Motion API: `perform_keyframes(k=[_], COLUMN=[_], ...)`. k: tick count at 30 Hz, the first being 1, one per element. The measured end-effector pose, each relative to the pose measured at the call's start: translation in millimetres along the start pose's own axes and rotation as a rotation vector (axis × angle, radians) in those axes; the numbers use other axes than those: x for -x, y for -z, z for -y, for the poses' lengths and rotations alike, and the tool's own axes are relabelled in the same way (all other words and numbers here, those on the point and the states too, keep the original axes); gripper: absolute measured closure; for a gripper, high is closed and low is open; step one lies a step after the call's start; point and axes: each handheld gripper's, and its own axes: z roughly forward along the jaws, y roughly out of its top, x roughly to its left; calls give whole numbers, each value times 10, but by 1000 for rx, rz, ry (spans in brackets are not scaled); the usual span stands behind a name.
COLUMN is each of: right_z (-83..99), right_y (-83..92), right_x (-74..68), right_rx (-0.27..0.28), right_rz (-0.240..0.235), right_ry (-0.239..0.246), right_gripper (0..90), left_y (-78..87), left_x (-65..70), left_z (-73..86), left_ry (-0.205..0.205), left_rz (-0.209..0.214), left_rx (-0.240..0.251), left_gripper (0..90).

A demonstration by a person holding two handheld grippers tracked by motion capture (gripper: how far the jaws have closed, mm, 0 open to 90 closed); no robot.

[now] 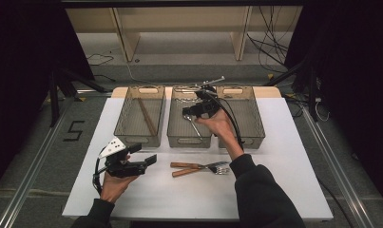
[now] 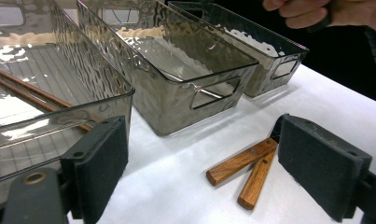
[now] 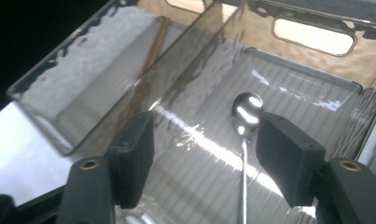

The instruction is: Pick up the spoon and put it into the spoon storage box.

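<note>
L gripper [image 1: 148, 160] sits lower left of the high view, held in L hand [image 1: 114, 183], forearm coming up from the bottom edge, dark sleeve at the wrist. Body lies roughly level, jaws aimed toward frame centre, grey plate on top, cable looping down behind. In the left gripper view its jaws stand wide apart, pads bare. R gripper [image 1: 186, 112] is at upper centre of the high view, R hand [image 1: 218, 123] wrapped round it, R arm stretched diagonally up from lower right, black sleeve. Jaws apart in the right gripper view, pads pressing on nothing.
</note>
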Motion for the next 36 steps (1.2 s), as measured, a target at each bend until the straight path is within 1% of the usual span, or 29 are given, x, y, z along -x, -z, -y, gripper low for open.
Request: perform_keyframes(k=[1, 2, 5, 9, 10, 15, 17, 20, 24, 36], right_z=[18, 40, 114, 265, 297, 527, 626, 744, 904, 1206], right_y=[35, 71, 172, 297, 314, 395, 407, 405, 394, 315], right_x=[-11, -21, -73, -148, -158, -237, -255, -262, -278, -338], right_rx=[8, 13, 19, 22, 24, 3, -15, -26, -40, -46], right_rz=[-14, -32, -67, -112, -121, -161, -175, -191, -208, -244], right_ry=[5, 20, 49, 97, 102, 157, 171, 185, 206, 240], right_gripper=[364, 364, 356, 334, 332, 312, 308, 308, 305, 303], left_y=[0, 1, 2, 1, 0, -1, -7, 0, 1, -21], left_x=[1, 1, 2, 0, -1, -1, 1, -10, -25, -13], left_z=[-1, -2, -4, -4, -4, -4, -2, -4, -3, 3], left_ry=[-1, -4, -3, -3, -4, -4, 0, -4, 2, -4], left_rz=[-1, -1, -1, -2, -3, -4, -5, -5, -10, -10], left_rx=[-1, -2, -1, -1, -1, -2, 1, -3, -1, -5], left_gripper=[158, 158, 158, 158, 158, 158, 158, 158, 158, 158])
